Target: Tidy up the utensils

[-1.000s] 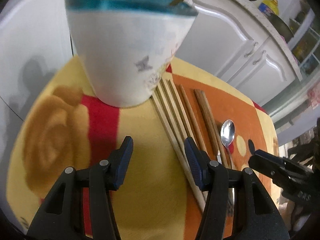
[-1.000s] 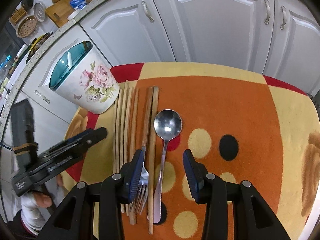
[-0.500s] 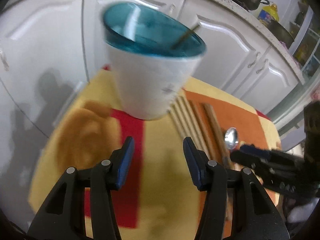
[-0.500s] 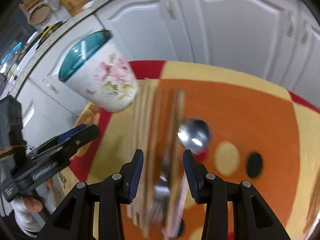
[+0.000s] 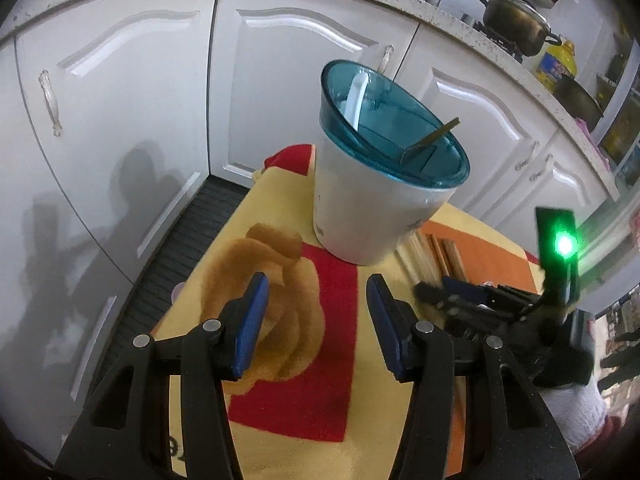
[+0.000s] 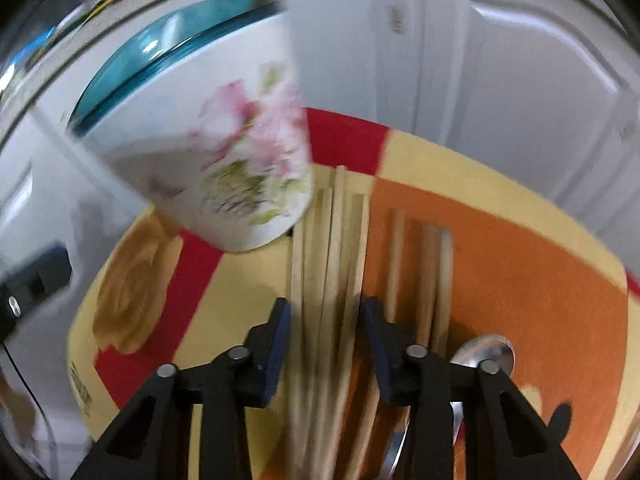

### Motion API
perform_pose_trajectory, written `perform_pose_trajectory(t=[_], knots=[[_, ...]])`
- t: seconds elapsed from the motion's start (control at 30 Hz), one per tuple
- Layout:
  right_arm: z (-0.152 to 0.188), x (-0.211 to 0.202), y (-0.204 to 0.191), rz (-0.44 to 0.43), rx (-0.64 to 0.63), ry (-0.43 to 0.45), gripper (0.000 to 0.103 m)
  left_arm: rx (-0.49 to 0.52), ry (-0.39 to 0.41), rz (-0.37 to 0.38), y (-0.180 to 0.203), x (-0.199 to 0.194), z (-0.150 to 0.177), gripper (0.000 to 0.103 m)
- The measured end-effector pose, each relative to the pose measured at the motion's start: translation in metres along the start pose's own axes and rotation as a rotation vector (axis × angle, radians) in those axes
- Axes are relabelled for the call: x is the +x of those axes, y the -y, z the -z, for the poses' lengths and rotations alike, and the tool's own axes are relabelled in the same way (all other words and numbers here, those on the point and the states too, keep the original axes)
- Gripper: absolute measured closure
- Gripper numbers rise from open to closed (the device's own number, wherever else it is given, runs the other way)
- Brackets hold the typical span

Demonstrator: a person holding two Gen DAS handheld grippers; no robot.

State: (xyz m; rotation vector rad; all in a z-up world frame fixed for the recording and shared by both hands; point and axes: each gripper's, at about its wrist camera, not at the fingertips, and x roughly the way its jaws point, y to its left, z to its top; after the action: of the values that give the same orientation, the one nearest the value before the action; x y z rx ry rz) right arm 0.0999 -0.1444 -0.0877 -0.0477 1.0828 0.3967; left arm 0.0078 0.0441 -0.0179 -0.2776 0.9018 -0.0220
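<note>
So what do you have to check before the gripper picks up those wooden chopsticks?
1. Pale chopsticks between the right gripper pads: ok, jaws closing around them.
2. Pads pressing on the sticks yet: cannot tell, picture blurred.
3. Holder standing upright: ok.
4. Holder's teal lid has an opening: ok, one stick already pokes out.
5. Left gripper out of the way: ok, open and empty.
</note>
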Motion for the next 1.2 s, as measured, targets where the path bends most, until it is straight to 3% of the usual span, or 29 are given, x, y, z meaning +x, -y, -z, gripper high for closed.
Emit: perform_pose_trajectory(t=[0.03,0.07,0.17,0.27,0.53,0.63,0.8,0.97,1.07,1.2], knots=[[0.0,-0.002,0.007,0.002,0.042,0.006,0.077,0.001,-0.005,0.004,0.001,0.001,0.0,0.053],[0.001,-0.005,0.018,0.007,0.097,0.011,0.087,0.005,-0.008,0.011,0.003,0.003,0.002,0.053],[0.011,-0.012,0.044,-0.06,0.208,0.0,0.09,0.017,-0.014,0.024,0.01,0.004,0.004,0.053],[0.023,-0.021,0.057,0.002,0.231,-0.001,0.097,0.031,-0.025,0.04,0.019,0.008,0.004,0.053],[0.064,-0.048,0.09,-0.174,0.36,-0.021,0.098,0.075,-0.041,0.079,0.045,0.012,0.006,0.053],[0.07,-0.064,0.088,-0.168,0.328,-0.005,0.098,0.094,-0.061,0.1,0.057,0.017,0.006,0.053],[0.065,-0.091,0.09,-0.13,0.27,0.057,0.075,0.171,-0.107,0.135,0.088,0.034,0.01,0.053],[0.054,-0.094,0.095,-0.113,0.251,0.066,0.075,0.217,-0.175,0.176,0.114,0.062,0.013,0.053],[0.048,-0.092,0.101,-0.109,0.264,0.067,0.075,0.241,-0.206,0.162,0.123,0.08,0.016,0.054],[0.054,-0.091,0.113,-0.1,0.281,0.058,0.075,0.274,-0.223,0.114,0.129,0.099,0.017,0.065]])
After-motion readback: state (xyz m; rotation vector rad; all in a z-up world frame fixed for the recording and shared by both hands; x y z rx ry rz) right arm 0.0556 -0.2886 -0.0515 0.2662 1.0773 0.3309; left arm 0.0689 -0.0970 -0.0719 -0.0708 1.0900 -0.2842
